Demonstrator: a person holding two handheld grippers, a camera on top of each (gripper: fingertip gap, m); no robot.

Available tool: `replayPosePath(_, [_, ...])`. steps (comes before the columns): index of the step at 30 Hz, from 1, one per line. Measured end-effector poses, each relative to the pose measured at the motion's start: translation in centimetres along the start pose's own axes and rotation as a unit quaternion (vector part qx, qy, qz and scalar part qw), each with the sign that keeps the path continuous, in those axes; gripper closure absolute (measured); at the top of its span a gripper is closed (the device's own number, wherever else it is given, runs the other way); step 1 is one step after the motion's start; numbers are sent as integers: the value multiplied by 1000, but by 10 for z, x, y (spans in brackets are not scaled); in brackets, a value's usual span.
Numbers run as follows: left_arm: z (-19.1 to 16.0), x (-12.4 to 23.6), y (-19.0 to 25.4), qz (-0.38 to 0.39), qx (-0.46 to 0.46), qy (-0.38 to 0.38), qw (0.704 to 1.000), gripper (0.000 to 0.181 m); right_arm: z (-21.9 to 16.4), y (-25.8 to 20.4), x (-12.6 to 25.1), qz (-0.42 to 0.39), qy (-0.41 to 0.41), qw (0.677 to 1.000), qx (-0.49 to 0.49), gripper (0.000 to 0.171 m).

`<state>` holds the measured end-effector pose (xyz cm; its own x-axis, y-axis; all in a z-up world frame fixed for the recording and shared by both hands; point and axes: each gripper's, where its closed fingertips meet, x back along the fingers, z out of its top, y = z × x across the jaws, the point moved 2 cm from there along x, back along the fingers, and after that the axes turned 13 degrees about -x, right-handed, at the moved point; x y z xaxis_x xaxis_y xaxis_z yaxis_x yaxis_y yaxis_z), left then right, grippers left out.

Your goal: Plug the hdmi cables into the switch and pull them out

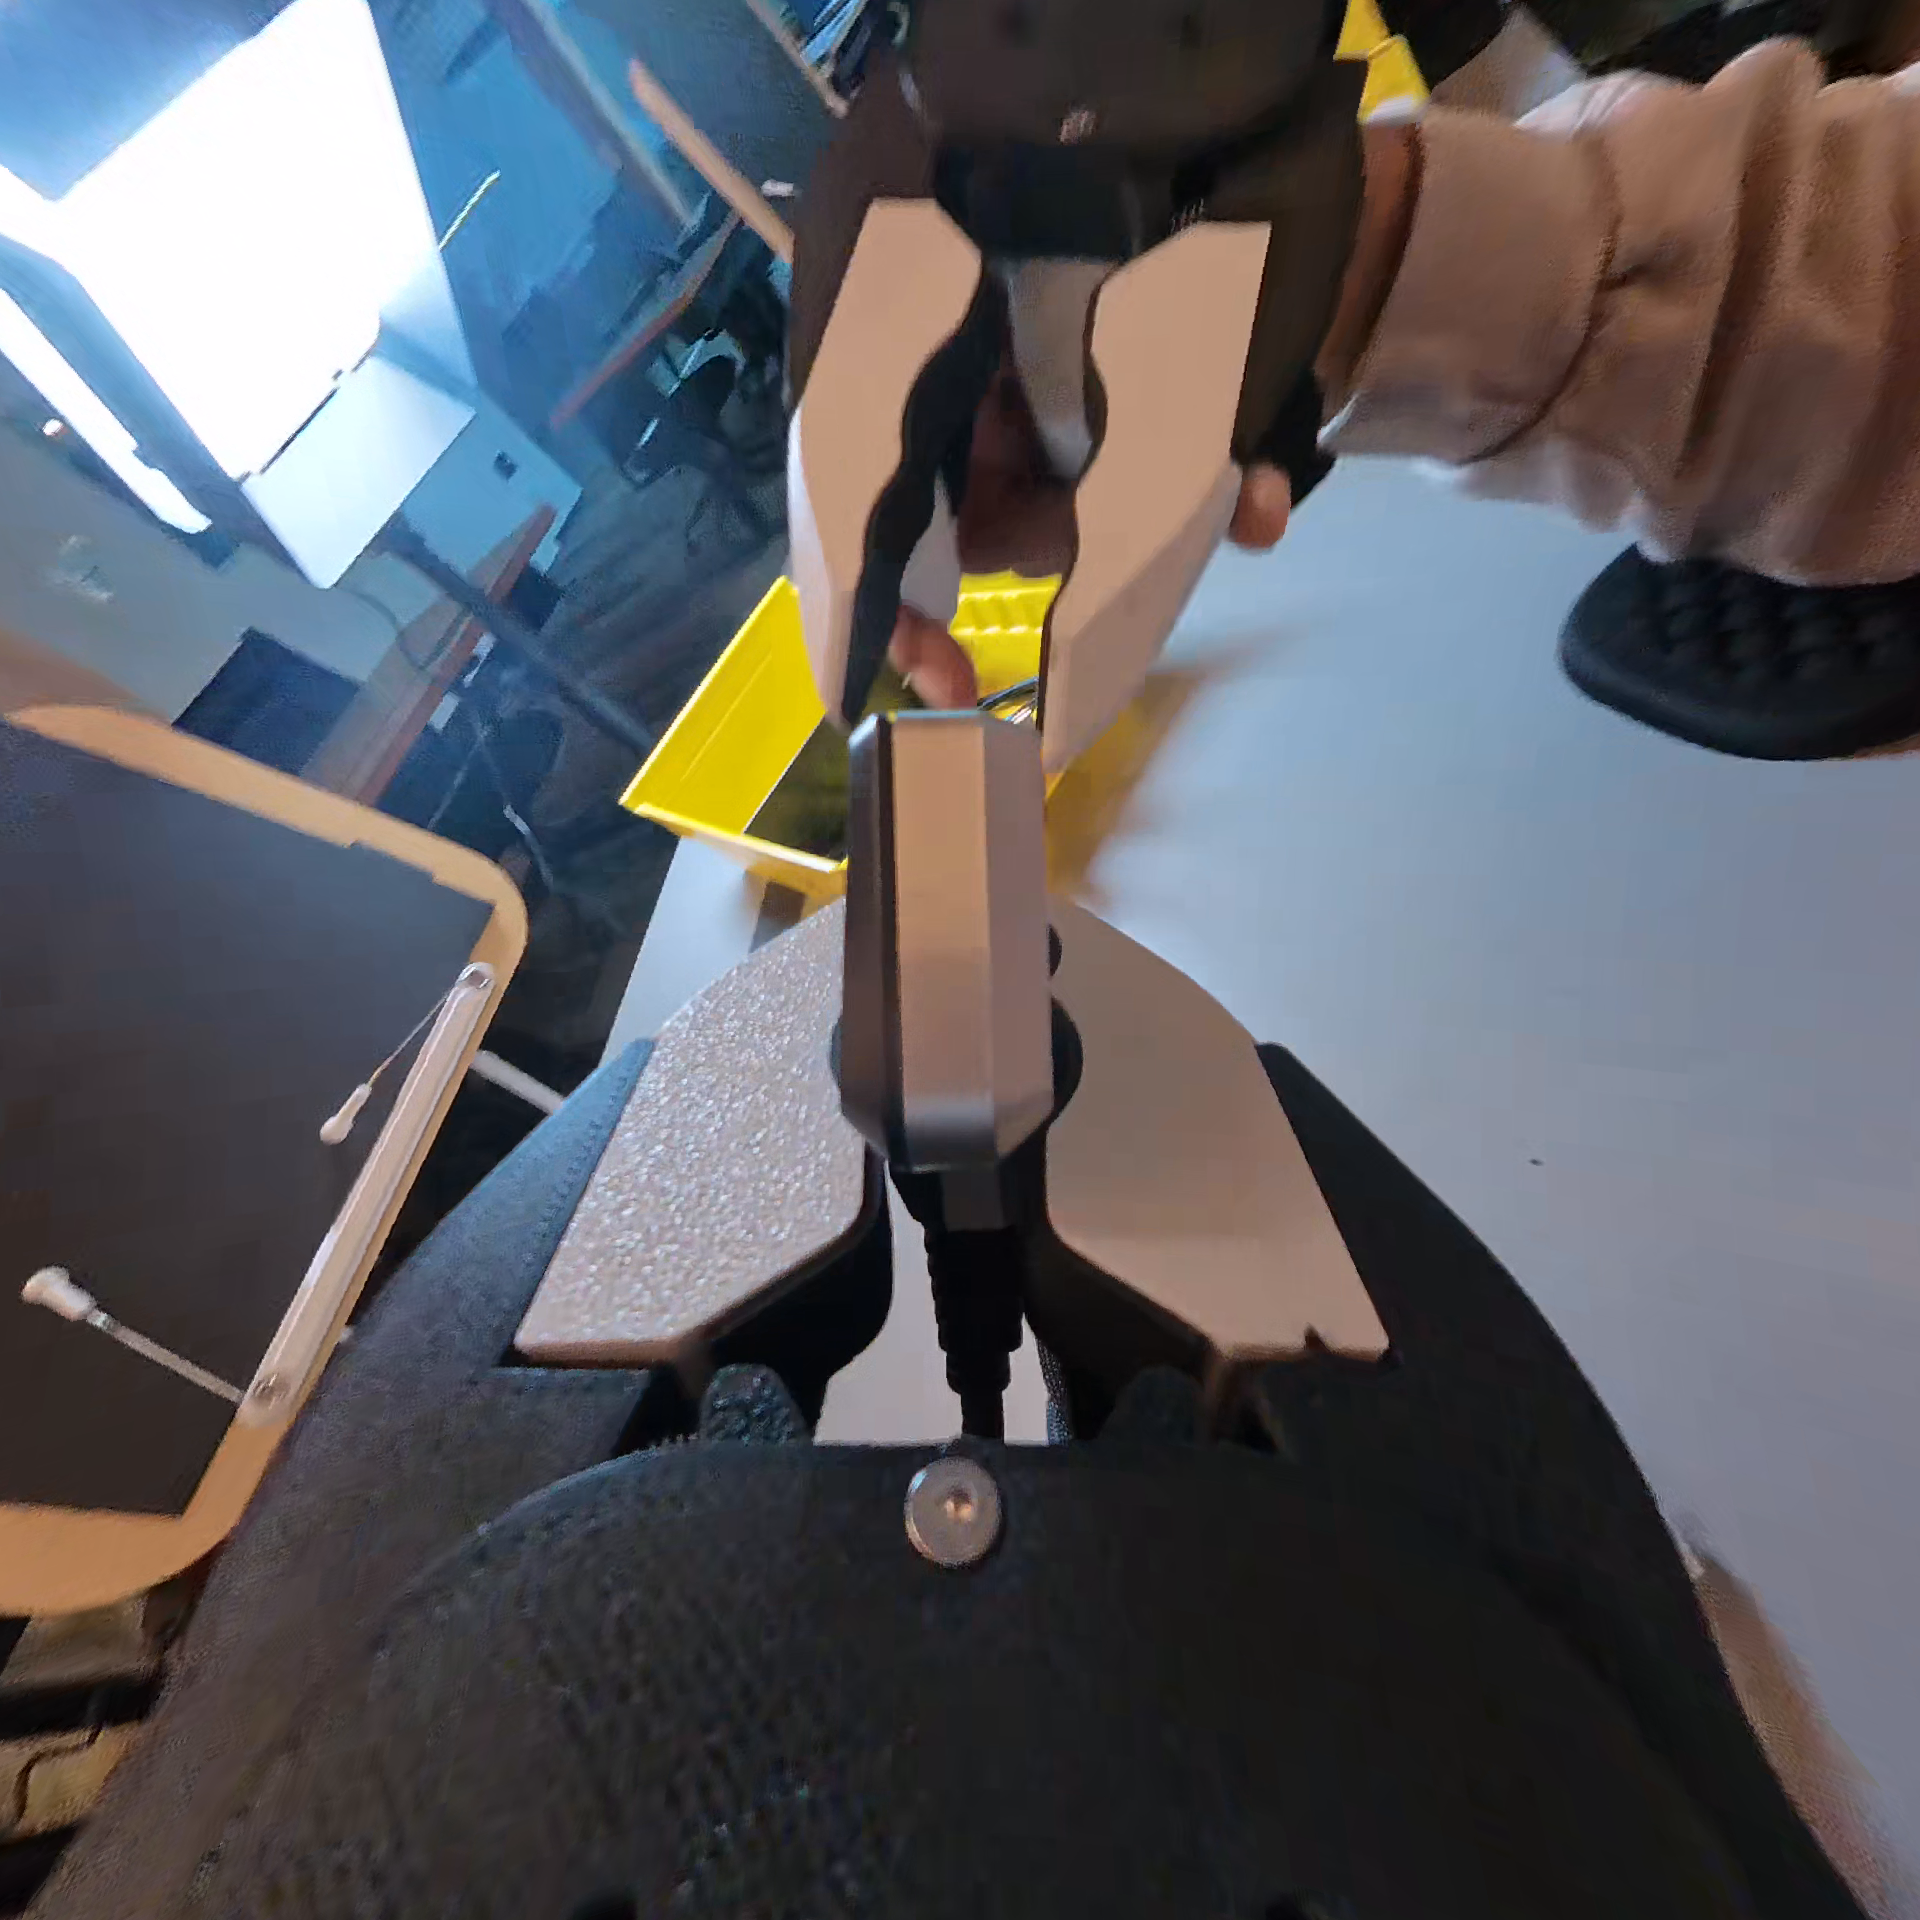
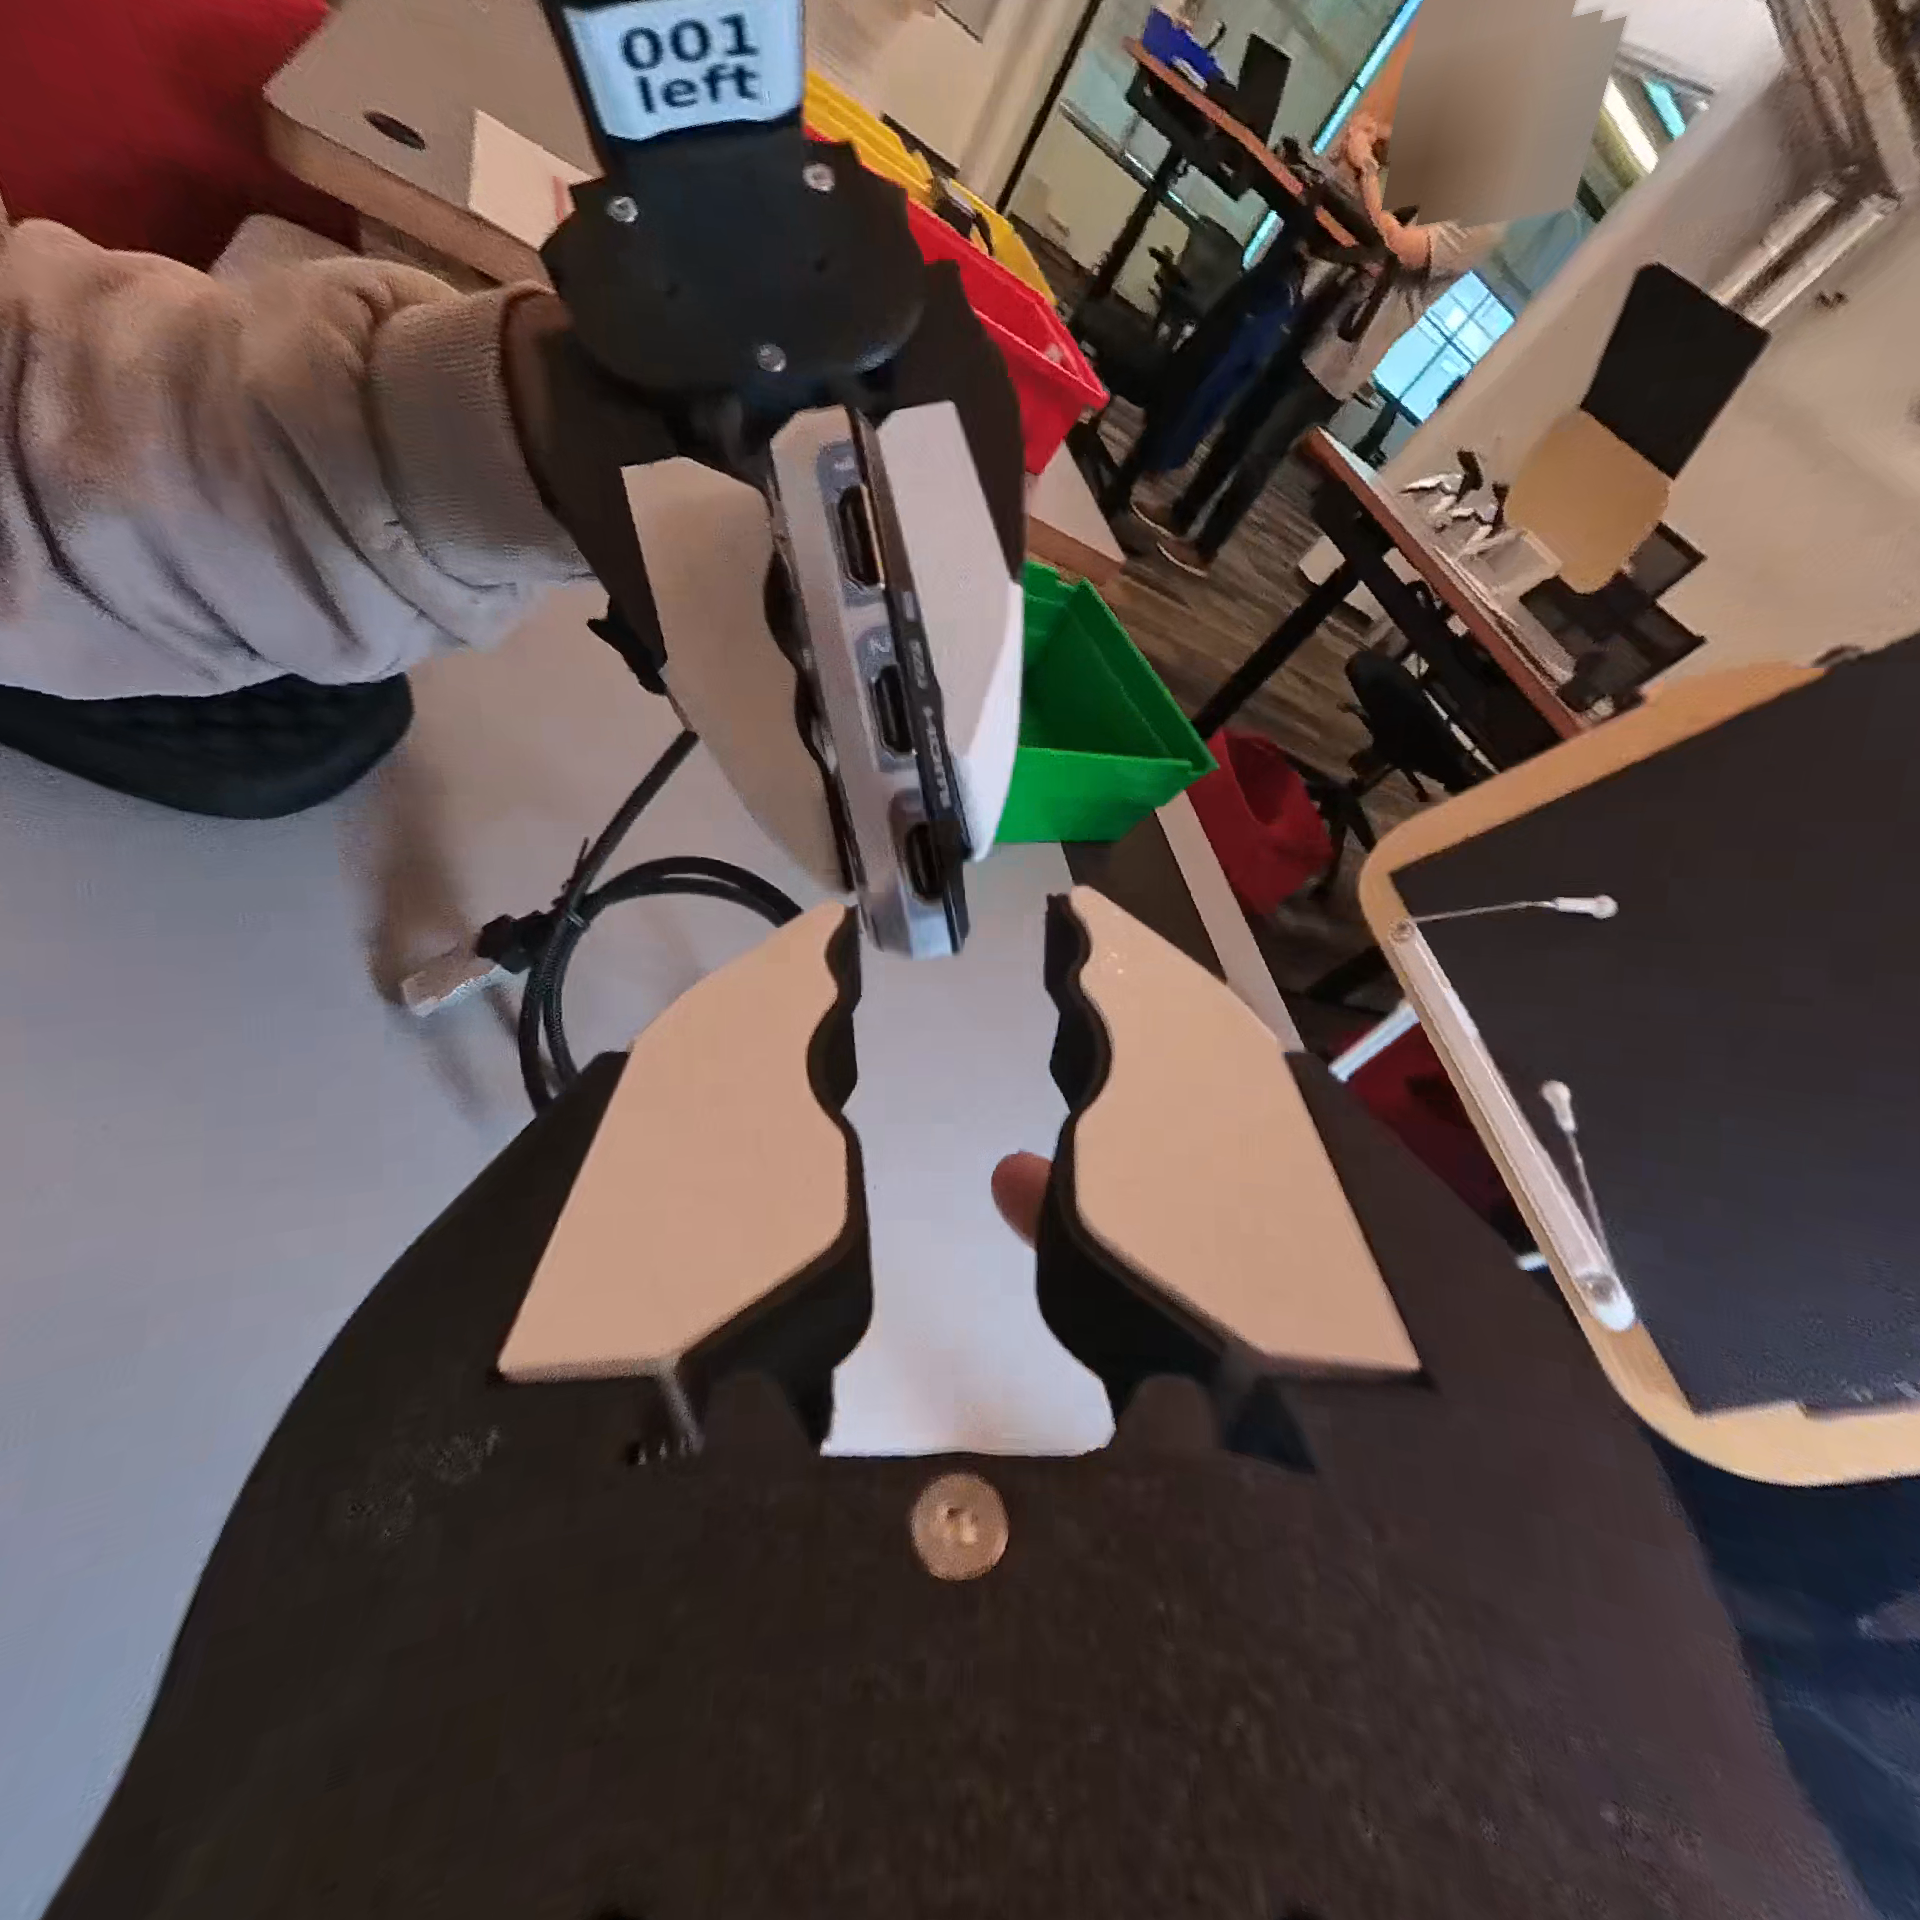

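Left gripper [image 1: 951,997] clamps the switch [image 2: 899,675], ports all empty; right gripper [image 2: 956,935] gapes empty; cable [image 2: 582,935] at 9 o'clock, nothing plugged.

Left gripper [image 1: 951,997] clamped on the grey metal switch [image 1: 940,935], which stands on edge between the two pale fingers [image 1: 717,1143]. A black cable [image 1: 971,1340] leaves the near end of the switch and runs back into the gripper body. Right gripper [image 1: 951,665] faces it from the far side, jaws parted, tips just at the far end of the switch; contact cannot be confirmed because of motion blur. A hand [image 1: 997,499] in a pale sleeve [image 1: 1621,312] holds that gripper. Yellow bin [image 1: 727,748] on the grey table [image 1: 1455,883] behind the switch. Black board with a pale rim [image 1: 208,1091] at left.
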<state>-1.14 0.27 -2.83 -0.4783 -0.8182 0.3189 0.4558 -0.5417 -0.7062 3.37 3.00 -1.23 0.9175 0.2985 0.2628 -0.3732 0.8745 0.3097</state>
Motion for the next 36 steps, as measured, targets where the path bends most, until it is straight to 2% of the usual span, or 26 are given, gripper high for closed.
replayPosePath(1, [5,-1,4,-7,-6,7,1000,157,0,-7,-5,7,-6,1000,12,137])
replayPosePath(3, [10,-3,10,-18,-15,9,1000,156,-2,-18,-11,15,-16,999,47,150])
replayPosePath(5, [11,-3,12,-20,-24,11,999,156,0,-20,-9,18,-20,998,65,151])
replayPosePath(9, [22,3,7,-17,10,62,998,157,10,-20,6,3,-17,996,87,151])
replayPosePath(12, [24,18,-12,29,31,91,995,152,23,-5,35,-47,-19,993,104,151])
replayPosePath(17, [16,51,-47,103,87,121,983,142,74,57,100,-184,-11,970,162,151])
replayPosePath(20, [11,55,-54,122,97,115,981,137,94,111,127,-270,-68,940,197,152])
replayPosePath(23, [8,51,-52,120,98,105,982,136,96,168,144,-346,-140,902,217,151])
replayPosePath(27, [4,47,-51,119,92,92,984,136,53,233,151,-409,-217,862,208,151])
replayPosePath(31, [1,51,-53,126,90,87,984,137,-38,277,144,-459,-258,819,227,151])
replayPosePath(33, [0,55,-55,130,88,84,984,137,-97,286,139,-463,-277,819,196,152])
replayPosePath(36, [-3,58,-57,136,87,78,984,139,-176,289,136,-442,-302,841,70,151])
